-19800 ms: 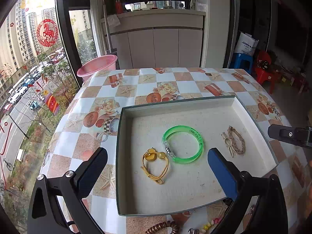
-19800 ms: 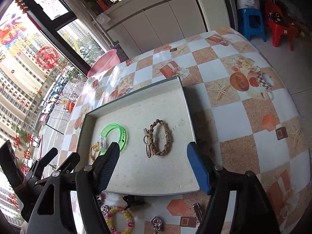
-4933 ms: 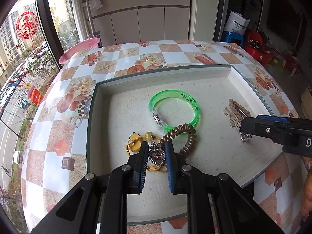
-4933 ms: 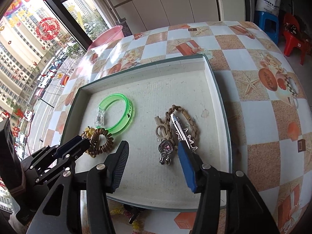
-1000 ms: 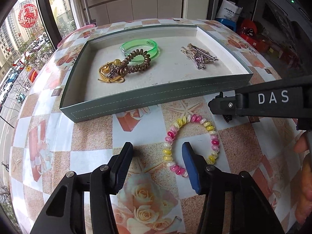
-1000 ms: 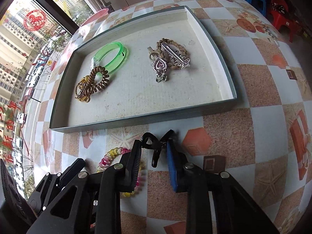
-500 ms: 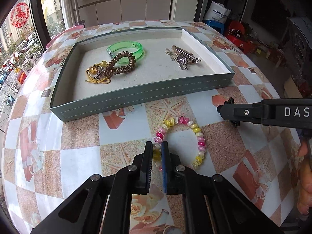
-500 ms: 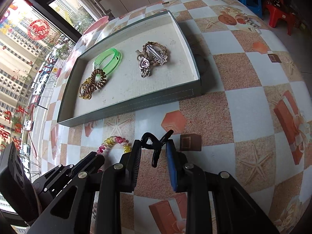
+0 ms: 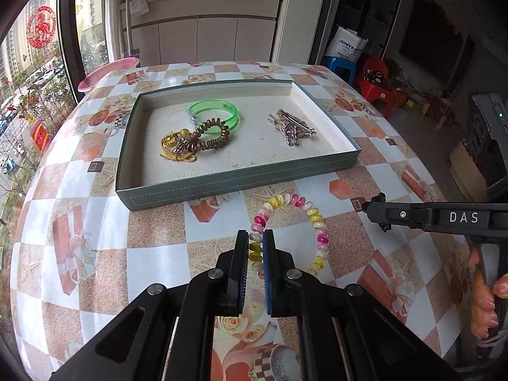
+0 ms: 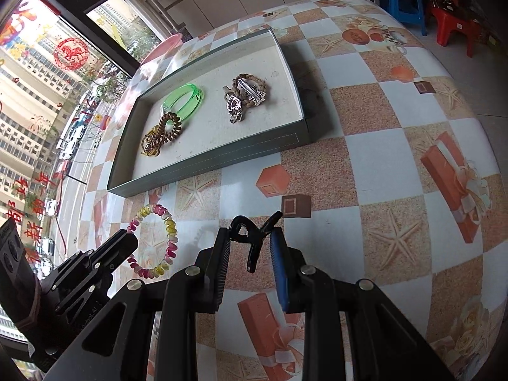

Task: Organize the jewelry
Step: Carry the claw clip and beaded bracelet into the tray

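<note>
My left gripper (image 9: 255,246) is shut on the near left side of a pink, yellow and white coil bracelet (image 9: 312,214) that lies on the table in front of the tray; it also shows in the right wrist view (image 10: 170,225). My right gripper (image 10: 250,244) is shut on a black hair claw clip (image 10: 252,233) and holds it above the table, right of the bracelet. The grey tray (image 9: 241,181) holds a green bangle (image 9: 222,109), a brown coil hair tie (image 9: 208,136), a yellow cord piece (image 9: 173,146) and a braided bracelet with silver clips (image 9: 290,125).
The round table (image 9: 95,254) has a checkered pattern cloth. A pink basin (image 9: 108,71) sticks out past its far left edge. Cabinets, a blue stool (image 10: 401,8) and a red chair (image 10: 451,20) stand beyond the table.
My left gripper has stayed shut on the coil bracelet and both views have pulled back and up a little. My right gripper still holds the black claw clip.
</note>
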Motion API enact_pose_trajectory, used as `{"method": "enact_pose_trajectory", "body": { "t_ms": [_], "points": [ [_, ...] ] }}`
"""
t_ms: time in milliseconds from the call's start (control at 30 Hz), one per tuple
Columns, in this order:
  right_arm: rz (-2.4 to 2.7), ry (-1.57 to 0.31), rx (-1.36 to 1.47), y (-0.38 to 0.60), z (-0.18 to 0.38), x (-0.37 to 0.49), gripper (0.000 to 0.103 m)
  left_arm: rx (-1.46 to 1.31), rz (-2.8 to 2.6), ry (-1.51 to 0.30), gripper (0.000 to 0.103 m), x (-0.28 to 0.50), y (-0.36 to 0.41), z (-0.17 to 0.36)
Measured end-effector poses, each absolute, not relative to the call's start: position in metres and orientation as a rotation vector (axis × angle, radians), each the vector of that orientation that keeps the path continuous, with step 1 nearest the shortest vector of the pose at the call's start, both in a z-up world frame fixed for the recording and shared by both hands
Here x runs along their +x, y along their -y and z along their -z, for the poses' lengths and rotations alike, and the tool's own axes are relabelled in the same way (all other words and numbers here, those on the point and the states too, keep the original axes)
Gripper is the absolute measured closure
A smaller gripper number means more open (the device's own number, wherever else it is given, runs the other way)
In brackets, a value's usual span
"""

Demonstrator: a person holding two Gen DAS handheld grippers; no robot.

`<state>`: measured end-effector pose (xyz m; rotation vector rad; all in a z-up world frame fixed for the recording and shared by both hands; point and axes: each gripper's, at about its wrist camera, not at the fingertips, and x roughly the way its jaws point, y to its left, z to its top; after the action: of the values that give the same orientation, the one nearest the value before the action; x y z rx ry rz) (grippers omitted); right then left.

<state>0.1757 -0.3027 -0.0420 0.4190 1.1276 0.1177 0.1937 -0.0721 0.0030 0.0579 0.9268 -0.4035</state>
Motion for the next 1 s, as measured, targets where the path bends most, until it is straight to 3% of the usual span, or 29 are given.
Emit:
{"method": "enact_pose_trajectory", "body": {
  "t_ms": [433,1000],
  "points": [
    [-0.099,-1.086,0.425,0.308,0.029,0.172,0.075,0.048,0.411,-0.85,0.082,0.192,0.053,-0.034],
    [-0.126,-0.986,0.371,0.302,-0.018,0.24,0.075,-0.001,0.349,-0.797,0.082,0.27,0.031,-0.065]
  ]
}}
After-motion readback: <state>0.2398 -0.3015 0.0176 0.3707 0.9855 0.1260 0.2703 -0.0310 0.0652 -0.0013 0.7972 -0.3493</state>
